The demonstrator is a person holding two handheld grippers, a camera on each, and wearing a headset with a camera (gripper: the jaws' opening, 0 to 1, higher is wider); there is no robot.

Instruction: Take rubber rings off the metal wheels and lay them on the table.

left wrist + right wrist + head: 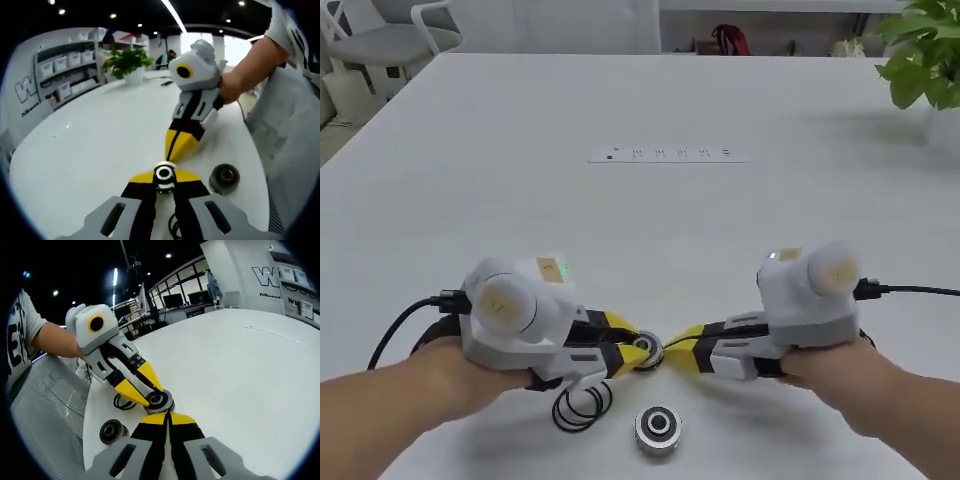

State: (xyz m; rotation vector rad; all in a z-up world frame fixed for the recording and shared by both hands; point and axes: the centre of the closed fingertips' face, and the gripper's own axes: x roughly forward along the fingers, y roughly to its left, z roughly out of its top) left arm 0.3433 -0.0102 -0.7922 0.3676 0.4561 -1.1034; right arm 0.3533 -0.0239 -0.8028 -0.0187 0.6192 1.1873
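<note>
Wide white desk (640, 225) with an inset socket strip (668, 154). White chair (390, 42) beyond its far left corner, leafy potted plant (920, 50) at far right. Wall shelves (67, 75) of bins; ceiling spotlights (62, 11).

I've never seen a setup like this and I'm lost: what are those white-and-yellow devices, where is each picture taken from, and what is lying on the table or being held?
There is no robot here: a person holds a two-jaw tool in each hand. The wide picture comes from a camera on the person's head, looking down at the white table. The two round pictures come from cameras riding on the tools, each looking along its own yellow-and-black jaws. The left hand-held gripper is clamped on a small metal wheel. The right hand-held gripper, jaws together, has its tips at that wheel's edge; whether it pinches a rubber ring there is too small to tell. Near the person lie a second metal wheel and some loose black rubber rings.
</note>
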